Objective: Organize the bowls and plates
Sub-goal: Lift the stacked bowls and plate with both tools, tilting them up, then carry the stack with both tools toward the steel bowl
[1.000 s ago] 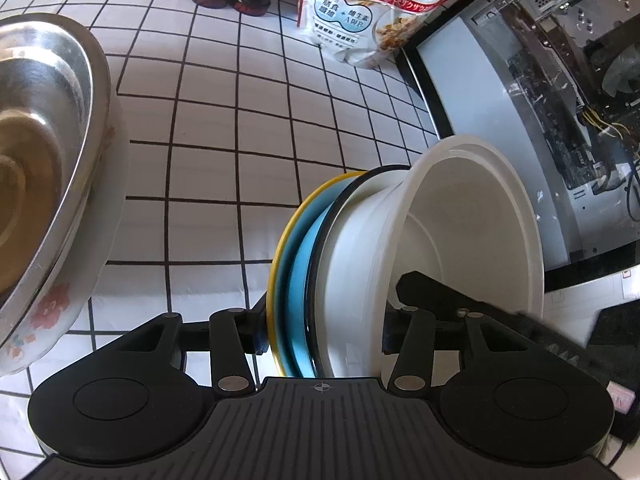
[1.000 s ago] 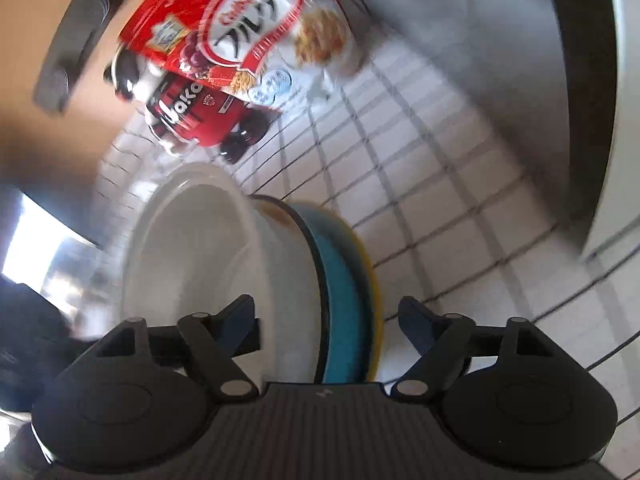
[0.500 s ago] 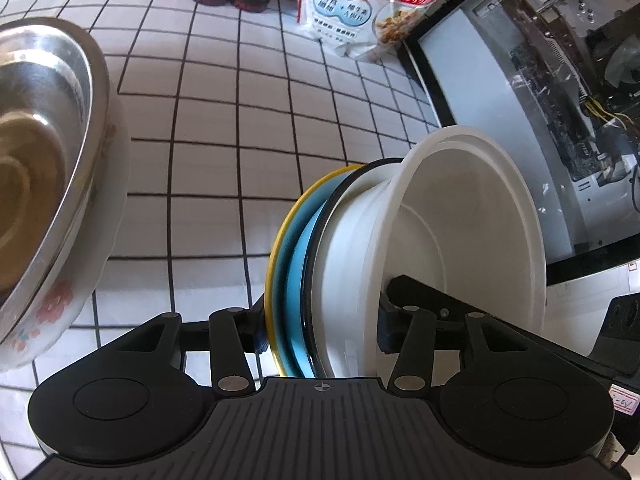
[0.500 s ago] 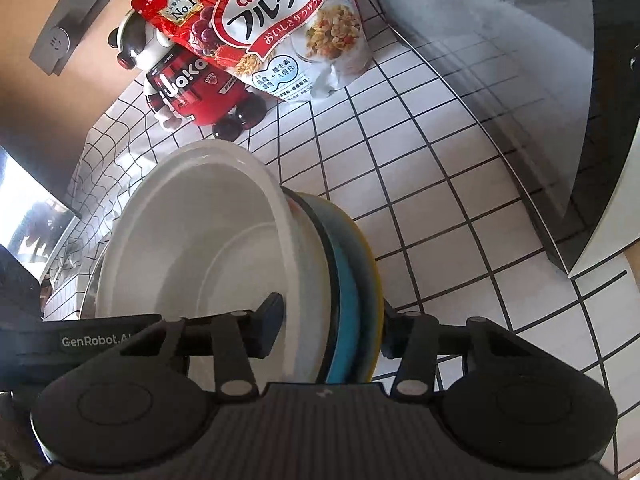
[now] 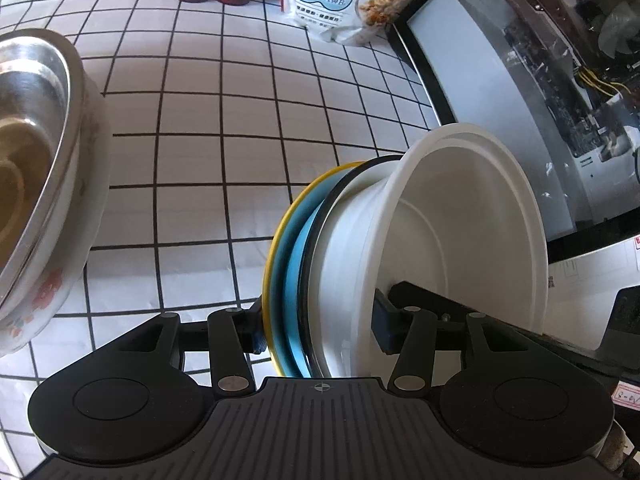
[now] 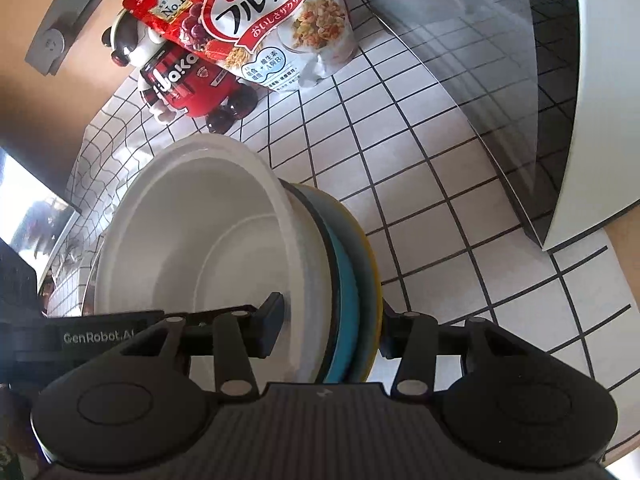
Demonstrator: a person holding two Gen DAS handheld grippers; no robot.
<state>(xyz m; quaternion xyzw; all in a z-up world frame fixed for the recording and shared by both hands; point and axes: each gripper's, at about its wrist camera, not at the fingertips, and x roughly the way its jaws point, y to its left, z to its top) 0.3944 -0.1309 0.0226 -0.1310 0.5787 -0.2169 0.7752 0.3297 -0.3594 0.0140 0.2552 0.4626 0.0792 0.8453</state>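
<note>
Progress, judged: stacking looks largely done. White bowl (image 5: 460, 240) sits nested on a black-rimmed plate (image 5: 320, 240), a blue plate (image 5: 294, 264) and a yellow plate (image 5: 276, 248); the stack is tipped on edge between both grippers, above the checked cloth (image 5: 220, 120). A steel bowl (image 5: 28, 140) rests in a flowered bowl (image 5: 52, 292), off to the left gripper's left, well apart from the stack. Remaining, judged: set the stack down, perhaps join it with the steel pair.

Left gripper (image 5: 318, 330): jaws wide and opening further. Stack lies between them; left finger just beside the yellow rim, right finger inside the white bowl. Whether the pads press, cannot tell; probably letting go.

Right gripper (image 6: 328, 330): jaws partly closed, pinching the stack. Left finger (image 6: 272, 320) presses inside the white bowl, right finger against the yellow plate's back (image 6: 370, 280). It appears to carry the load.

Cereal bag (image 6: 260, 24) and panda toy (image 6: 180, 76) stand ahead of the right gripper, beyond the stack.
</note>
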